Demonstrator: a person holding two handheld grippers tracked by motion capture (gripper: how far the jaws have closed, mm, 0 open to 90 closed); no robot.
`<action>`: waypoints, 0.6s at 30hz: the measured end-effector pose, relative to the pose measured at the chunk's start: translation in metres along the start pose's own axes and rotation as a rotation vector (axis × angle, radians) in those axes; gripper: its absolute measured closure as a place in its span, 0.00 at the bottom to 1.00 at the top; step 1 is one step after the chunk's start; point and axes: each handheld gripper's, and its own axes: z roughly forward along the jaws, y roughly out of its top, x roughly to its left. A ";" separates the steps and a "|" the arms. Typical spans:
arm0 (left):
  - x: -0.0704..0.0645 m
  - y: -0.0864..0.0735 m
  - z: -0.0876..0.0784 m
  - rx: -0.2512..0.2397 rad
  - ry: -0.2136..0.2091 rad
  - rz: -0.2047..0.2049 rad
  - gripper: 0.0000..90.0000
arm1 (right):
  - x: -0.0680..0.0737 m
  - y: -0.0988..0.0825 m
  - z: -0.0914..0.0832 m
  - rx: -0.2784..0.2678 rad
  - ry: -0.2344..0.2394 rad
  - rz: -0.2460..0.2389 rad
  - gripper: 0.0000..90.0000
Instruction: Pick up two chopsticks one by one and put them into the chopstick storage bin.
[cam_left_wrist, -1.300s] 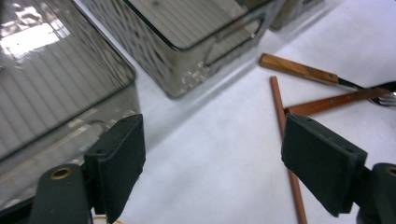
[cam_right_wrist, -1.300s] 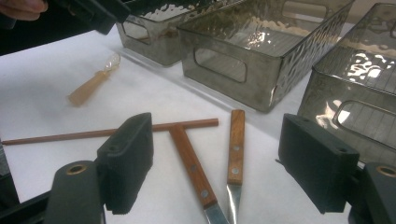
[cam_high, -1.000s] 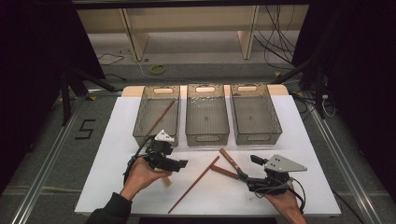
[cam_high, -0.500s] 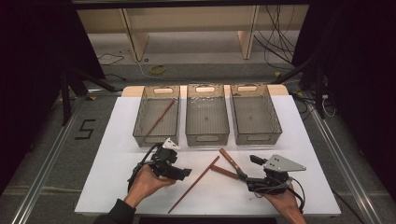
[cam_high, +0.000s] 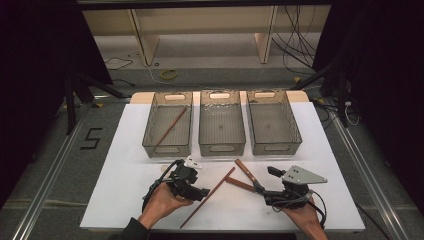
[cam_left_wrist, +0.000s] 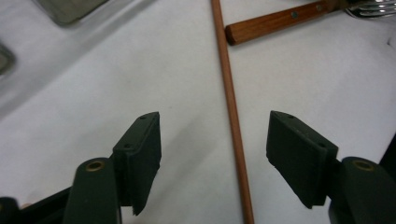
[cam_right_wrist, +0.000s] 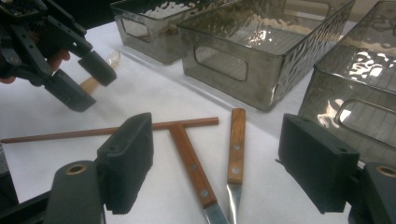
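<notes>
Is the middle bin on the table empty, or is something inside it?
Empty. The middle bin shows a bare floor from above, while the left bin holds a chopstick.

A single sign can be read: a black numeral "5" (cam_high: 92, 138) marked on the grey floor, off the table's left edge. It lies well apart from the left gripper (cam_high: 200, 191), up and to the left of it in the high view.

Chopstick (cam_left_wrist: 232, 116) cut off top and bottom; knife (cam_right_wrist: 233, 163) tip past bottom edge
</notes>
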 end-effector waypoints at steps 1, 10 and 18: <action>-0.001 0.000 0.001 0.006 0.000 0.005 0.42 | 0.000 0.000 0.000 0.000 0.000 0.000 0.30; -0.013 -0.001 0.013 0.044 -0.014 0.043 0.57 | -0.001 0.000 0.000 -0.001 0.001 0.000 0.30; -0.015 -0.002 0.020 0.071 -0.015 0.051 0.70 | 0.000 0.000 0.001 0.001 0.001 0.000 0.30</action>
